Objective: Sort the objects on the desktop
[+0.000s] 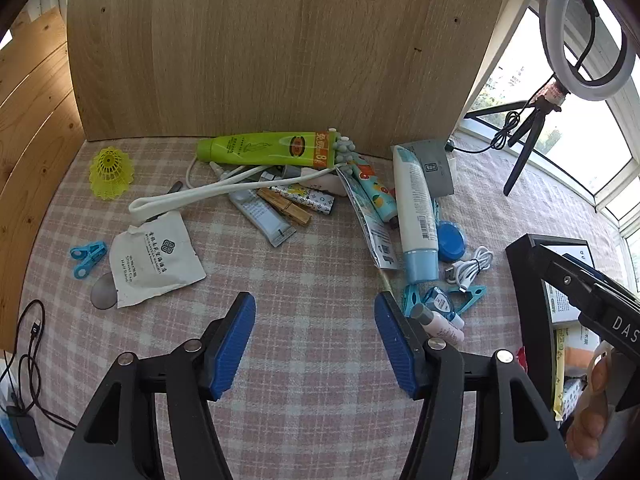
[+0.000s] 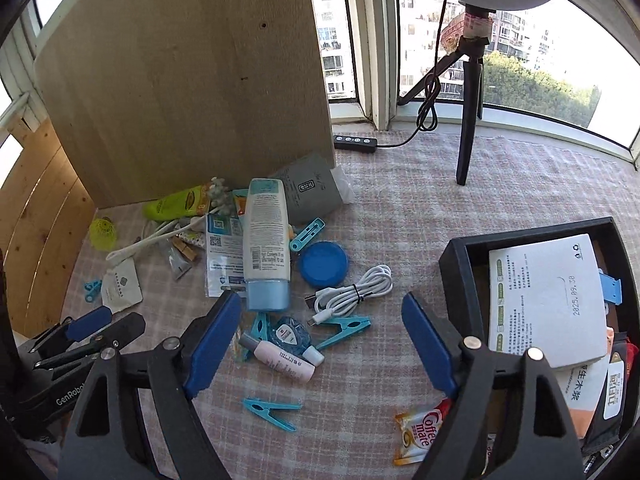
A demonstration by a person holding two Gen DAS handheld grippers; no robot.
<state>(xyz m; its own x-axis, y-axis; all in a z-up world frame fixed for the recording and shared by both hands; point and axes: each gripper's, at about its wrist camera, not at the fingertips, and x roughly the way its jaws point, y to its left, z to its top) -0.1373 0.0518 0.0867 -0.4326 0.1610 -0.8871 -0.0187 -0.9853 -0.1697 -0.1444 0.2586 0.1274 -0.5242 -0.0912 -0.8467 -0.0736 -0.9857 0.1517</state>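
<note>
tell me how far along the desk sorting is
Done: the black box already holds a white card and some packets. In hand: nothing; the left gripper and right gripper hover with jaws open and empty. Left: most of it, including the white tube, blue lid, white cable and green tube.

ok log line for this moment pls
left gripper: open, empty | right gripper: open, empty | black box: partly filled | coiled white cable: on cloth

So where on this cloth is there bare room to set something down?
Bare cloth lies between the shower-cap sachet and the white tube, and between the coiled white cable and the black box. Crowded along the wooden board.
</note>
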